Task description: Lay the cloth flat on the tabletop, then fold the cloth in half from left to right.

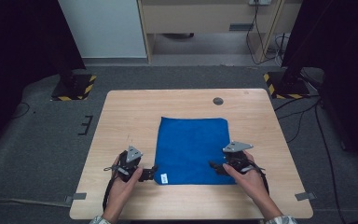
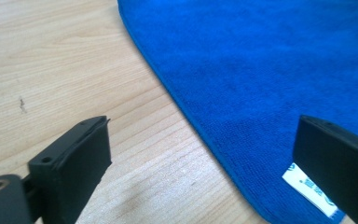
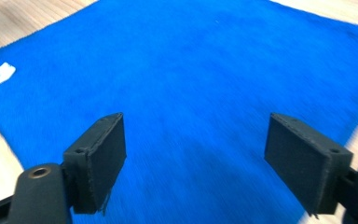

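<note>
Lying flat between both tongs: blue cloth (image 1: 191,149) | left tongs (image 1: 150,173) agape | right tongs (image 1: 216,166) agape

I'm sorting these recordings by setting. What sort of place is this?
Probably a lab or recording room, not a home: a lone wooden table on grey carpet, black stands on hazard-striped bases at both sides, and loose cables on the floor.

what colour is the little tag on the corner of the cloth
White with faint bluish print, on the blue cloth; the tag shows best in the left gripper view.
</note>
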Tool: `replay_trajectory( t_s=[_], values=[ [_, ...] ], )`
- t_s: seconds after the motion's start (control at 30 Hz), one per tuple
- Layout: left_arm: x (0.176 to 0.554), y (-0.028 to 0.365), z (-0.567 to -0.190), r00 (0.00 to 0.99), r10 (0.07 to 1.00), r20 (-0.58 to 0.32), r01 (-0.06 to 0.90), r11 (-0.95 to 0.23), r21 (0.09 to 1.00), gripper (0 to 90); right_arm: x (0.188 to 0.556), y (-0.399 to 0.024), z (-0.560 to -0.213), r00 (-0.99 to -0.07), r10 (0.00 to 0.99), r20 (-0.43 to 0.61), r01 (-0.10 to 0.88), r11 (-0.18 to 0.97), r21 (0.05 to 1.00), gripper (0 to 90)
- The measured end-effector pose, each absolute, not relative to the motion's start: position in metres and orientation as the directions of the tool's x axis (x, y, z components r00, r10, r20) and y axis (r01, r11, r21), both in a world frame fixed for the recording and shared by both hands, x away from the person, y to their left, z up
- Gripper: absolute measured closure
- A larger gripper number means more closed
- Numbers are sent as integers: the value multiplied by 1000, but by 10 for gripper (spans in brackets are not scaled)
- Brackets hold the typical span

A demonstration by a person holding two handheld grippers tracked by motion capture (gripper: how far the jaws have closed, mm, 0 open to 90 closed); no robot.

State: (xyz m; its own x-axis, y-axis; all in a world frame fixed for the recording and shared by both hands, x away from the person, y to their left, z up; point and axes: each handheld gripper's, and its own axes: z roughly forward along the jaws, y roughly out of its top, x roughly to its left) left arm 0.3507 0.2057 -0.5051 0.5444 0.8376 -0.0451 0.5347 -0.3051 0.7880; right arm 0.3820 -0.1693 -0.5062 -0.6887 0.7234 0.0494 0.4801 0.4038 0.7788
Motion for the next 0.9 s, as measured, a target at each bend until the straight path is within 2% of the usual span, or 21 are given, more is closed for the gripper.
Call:
replay_trajectory(
  t_s=[0.2, 0.5, 0.77, 0.9],
  values=[
    [352, 210, -503, 539, 842, -34, 527, -305, 793, 74, 385, -139, -502, -717, 695, 43, 459, 425, 780, 196],
    [355, 220, -503, 504, 863, -32, 531, -280, 800, 63, 385, -92, -503, -788, 615, 24, 415, 502, 759, 216],
    [356, 226, -502, 469, 883, -16, 529, -267, 806, 62, 382, -60, -502, -812, 581, 49, 415, 516, 749, 122],
    [359, 231, -502, 461, 887, -3, 527, -271, 805, 63, 378, -47, -503, -828, 559, 56, 404, 523, 751, 121]
  ],
)
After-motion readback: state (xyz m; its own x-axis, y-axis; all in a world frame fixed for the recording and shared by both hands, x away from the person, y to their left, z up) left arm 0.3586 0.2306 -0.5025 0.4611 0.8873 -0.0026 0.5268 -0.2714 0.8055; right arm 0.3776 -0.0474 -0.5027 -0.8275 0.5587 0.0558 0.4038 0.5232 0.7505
